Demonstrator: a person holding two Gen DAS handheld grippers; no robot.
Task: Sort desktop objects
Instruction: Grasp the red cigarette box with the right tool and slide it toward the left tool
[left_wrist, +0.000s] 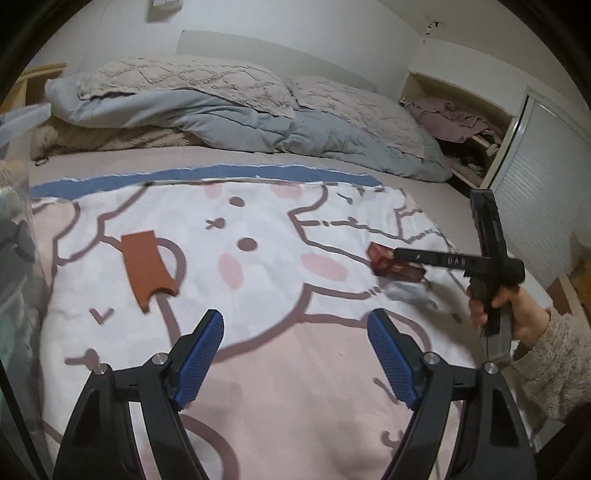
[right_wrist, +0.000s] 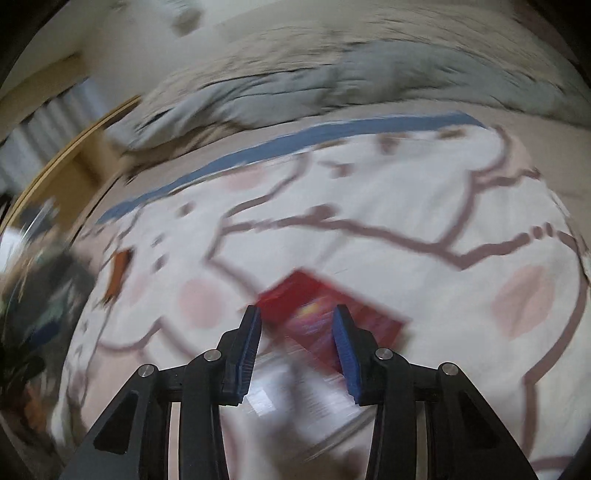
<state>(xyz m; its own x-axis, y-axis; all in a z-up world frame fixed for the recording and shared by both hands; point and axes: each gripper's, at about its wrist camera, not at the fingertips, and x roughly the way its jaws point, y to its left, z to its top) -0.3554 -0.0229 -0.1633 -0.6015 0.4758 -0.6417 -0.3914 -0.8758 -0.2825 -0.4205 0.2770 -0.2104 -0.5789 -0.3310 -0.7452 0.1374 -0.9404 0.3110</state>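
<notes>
The sorting is judged to be at a pick-up step, carried out on a bed covered by a cartoon-printed blanket (left_wrist: 258, 258). A red box (right_wrist: 325, 314) lies flat on the blanket, and the right tool (right_wrist: 297, 325) is brought over its near edge with the jaws about half open; the blue pads are seen on either side of the box, but through the blur it cannot be told whether they press on it. For a sound grasp, the pads are best squared to the box's two long sides and lowered fully before closing, since a flat box on soft bedding may tilt or sink. The left tool (left_wrist: 295, 332) is held wide open with nothing between its jaws, above bare blanket to the left of the red box. An orange flat piece (left_wrist: 147, 266) lies further left of the red box, untouched. A clear plastic bin (left_wrist: 18, 155) is seen beyond the orange piece, at the bed's edge; dark items are inside, but they cannot be identified.
</notes>
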